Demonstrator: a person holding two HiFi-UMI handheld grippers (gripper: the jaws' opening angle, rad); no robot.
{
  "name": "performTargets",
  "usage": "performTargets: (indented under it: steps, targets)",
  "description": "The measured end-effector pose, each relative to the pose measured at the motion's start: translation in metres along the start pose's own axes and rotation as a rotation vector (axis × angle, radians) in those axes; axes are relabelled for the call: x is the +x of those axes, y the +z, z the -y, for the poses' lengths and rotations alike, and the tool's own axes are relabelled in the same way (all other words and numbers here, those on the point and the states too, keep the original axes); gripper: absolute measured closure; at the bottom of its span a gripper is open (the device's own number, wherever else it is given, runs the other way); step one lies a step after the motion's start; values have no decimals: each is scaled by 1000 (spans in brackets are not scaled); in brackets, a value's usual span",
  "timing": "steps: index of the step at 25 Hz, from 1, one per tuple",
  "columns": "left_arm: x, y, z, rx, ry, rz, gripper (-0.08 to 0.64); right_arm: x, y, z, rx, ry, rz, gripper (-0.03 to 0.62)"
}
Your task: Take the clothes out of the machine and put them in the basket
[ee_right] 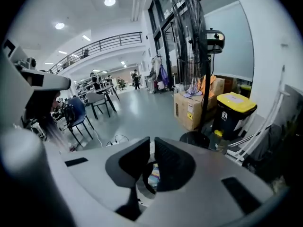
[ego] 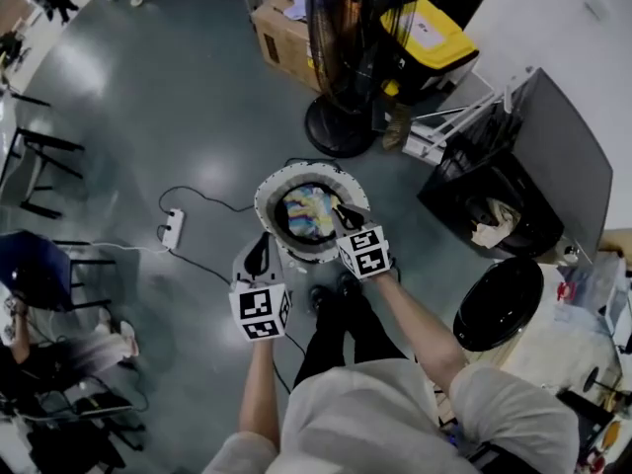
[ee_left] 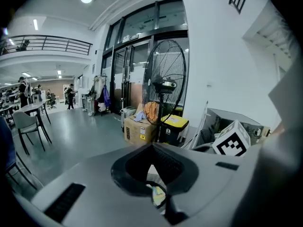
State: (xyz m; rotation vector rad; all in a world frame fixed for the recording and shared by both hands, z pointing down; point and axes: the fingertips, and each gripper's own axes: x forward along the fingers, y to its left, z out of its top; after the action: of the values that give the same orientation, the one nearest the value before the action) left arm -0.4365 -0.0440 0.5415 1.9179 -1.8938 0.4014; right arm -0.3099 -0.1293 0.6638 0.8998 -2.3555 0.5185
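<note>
Head view: white round basket (ego: 265, 197) on the floor in front of the person, dark inside. A multicolour garment (ego: 308, 212) lies bunched in the basket: yellow, blue and pink patches, crumpled. Machine (ego: 553, 156) to the right, its round black door (ego: 499, 304) swung open. A pale cloth (ego: 491, 228) sits in the drum mouth, its shape unclear and the rest of the drum too dark to read.

Left gripper (ego: 259, 252) is held just outside the basket's near rim. Left gripper view: its jaw tips meet at a point (ee_left: 152, 148), clenched, nothing pinched. A sliver of the colourful garment (ee_left: 158, 196) shows below.

Right gripper (ego: 346, 213) is over the basket's right side, above the garment. Right gripper view: jaws (ee_right: 152, 149) nearly together with only a thin slit, nothing between them. Basket rim and garment (ee_right: 154, 178) peek through underneath; most of the basket is blocked by the gripper body.

Fan (ego: 346, 28), cardboard box (ego: 281, 28) and yellow-lid bin (ego: 430, 33) stand behind the basket, power strip (ego: 174, 228) to the left. Machine top is cut off by the frame edge.
</note>
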Motion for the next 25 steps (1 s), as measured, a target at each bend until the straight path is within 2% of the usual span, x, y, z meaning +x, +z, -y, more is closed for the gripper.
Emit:
performTargets:
  steps: [1, 4, 11, 20, 25]
  targets:
    - [3, 1, 6, 9, -17, 0, 543, -7, 3, 1, 3, -5, 16, 558]
    - [10, 5, 26, 44, -78, 4, 543, -31, 5, 5, 12, -20, 45, 569]
    - [28, 13, 94, 123, -243, 3, 543, -98, -15, 47, 92, -171, 96, 569]
    - [57, 1, 226, 283, -491, -43, 543, -226, -101, 161, 307, -476, 128, 569]
    - [68, -8, 333, 372, -621, -61, 543, -311, -158, 224, 408, -624, 138, 569]
